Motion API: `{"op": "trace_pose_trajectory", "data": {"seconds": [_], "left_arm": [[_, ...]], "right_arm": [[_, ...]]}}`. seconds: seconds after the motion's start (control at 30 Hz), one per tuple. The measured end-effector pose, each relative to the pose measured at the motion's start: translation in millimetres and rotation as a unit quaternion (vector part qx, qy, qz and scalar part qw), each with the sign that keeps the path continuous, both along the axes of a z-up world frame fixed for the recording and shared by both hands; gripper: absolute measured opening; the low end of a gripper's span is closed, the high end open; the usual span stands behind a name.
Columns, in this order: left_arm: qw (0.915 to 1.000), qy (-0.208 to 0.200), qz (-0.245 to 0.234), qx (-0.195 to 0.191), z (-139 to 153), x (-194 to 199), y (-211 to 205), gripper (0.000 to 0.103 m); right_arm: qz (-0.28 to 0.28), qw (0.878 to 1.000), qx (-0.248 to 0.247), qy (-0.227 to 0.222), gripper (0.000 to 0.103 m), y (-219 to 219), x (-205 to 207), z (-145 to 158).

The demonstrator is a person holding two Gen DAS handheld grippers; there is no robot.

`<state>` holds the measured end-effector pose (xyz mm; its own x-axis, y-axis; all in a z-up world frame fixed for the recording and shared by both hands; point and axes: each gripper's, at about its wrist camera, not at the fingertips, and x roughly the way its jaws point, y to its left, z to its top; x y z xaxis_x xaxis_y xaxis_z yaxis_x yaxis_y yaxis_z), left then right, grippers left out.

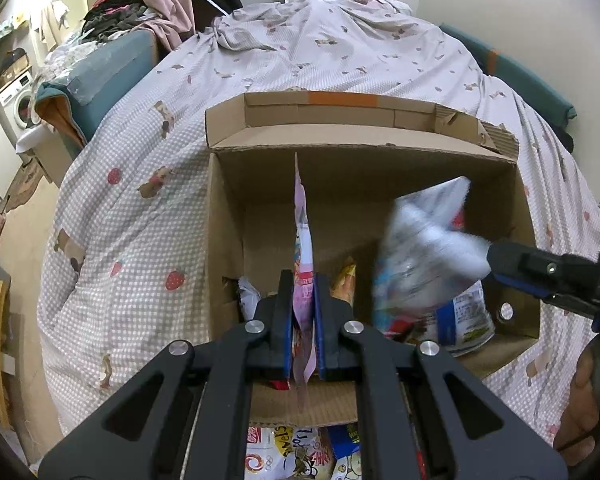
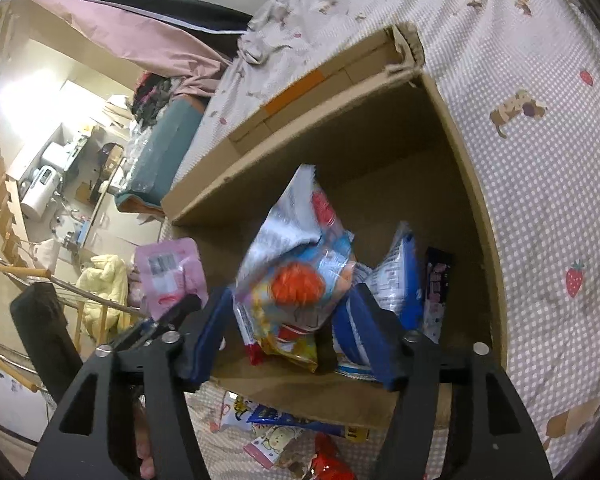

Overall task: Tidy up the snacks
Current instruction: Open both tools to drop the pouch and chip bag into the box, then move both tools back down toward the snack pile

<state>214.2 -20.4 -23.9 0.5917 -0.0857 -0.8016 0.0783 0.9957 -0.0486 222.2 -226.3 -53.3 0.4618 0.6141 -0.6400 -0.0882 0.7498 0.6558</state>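
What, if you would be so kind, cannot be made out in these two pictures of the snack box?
- Silver snack bag, left wrist view: smeared by motion, print unreadable.
- Pink packet in the left tongs, left wrist view: edge-on, front hidden.
- Cardboard box bottom, both views: covered by packets.
- Loose snacks on the bed, right wrist view: cut off by the frame edge and the right tongs.

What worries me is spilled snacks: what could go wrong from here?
The blurred snack bag sits loose inside the open right gripper; it may land crooked on the blue packets in the cardboard box. The left gripper pinches the pink packet near its lower end, so it could flop or slip. Both grippers crowd one box and might bump.
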Motion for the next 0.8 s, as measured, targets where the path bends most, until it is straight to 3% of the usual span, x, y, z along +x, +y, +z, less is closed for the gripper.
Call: {"op": "trace_pose_trajectory", "data": {"seconds": [0.17,0.23,0.3,0.43,0.8], "left_arm": [[1.0,0.001,-0.001,0.0,1,-2,2,0.012],[1.0,-0.004,0.001,-0.001,2,-3,2,0.039],[0.9999,-0.015,0.006,-0.005,6,-6,3,0.057],[0.9996,-0.028,0.008,-0.005,13,-9,4,0.073],[0.9982,-0.041,0.029,-0.033,22,-17,15,0.08]], "right_arm": [[-0.003,1.0,-0.008,-0.013,0.087,-3,-1,6],[-0.008,1.0,-0.012,-0.014,0.088,-5,-1,8],[-0.011,1.0,-0.014,-0.014,0.089,-7,-1,9],[-0.01,1.0,-0.016,-0.016,0.09,-8,0,10],[-0.009,0.999,-0.041,-0.032,0.09,-7,-4,19]]}}
